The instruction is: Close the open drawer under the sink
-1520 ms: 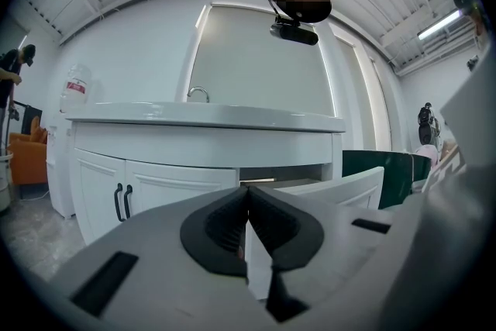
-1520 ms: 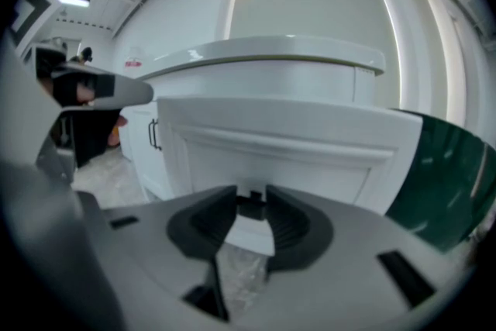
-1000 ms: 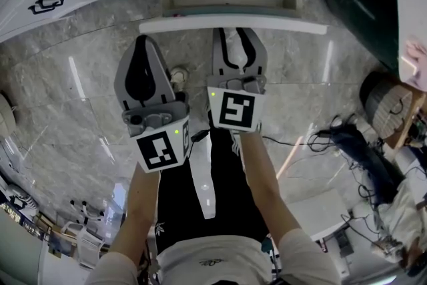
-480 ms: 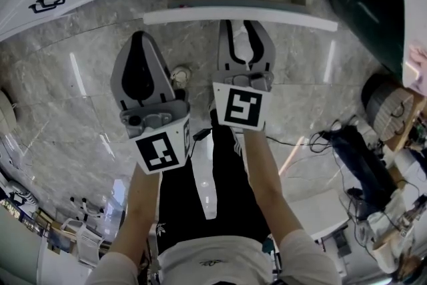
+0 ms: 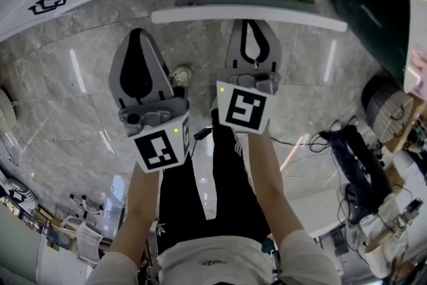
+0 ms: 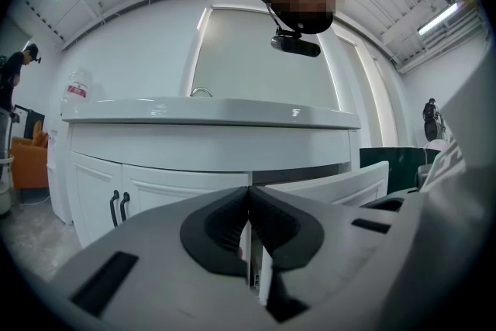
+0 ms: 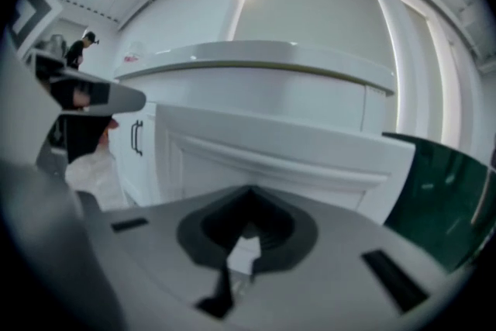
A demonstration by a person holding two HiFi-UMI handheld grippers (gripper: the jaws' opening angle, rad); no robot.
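Note:
The open drawer sticks out from the white sink cabinet at the top of the head view, its white front panel facing me. My right gripper sits just short of that panel. Its jaws have just been closing and now meet, with nothing between them. In the right gripper view the drawer front fills the middle, beyond the shut right gripper. My left gripper hovers over the floor, left of and a little behind the right one, shut and empty. From the left gripper, the drawer lies ahead to the right.
A closed cabinet door with black handles stands at the left. A dark green bin is right of the drawer. Cables and clutter cover the floor at the right. My legs and shoes stand on the marble floor.
The right gripper's jaws, open in the earlier frames, have closed on nothing. Both grippers and the drawer front sit slightly further right in the head view.

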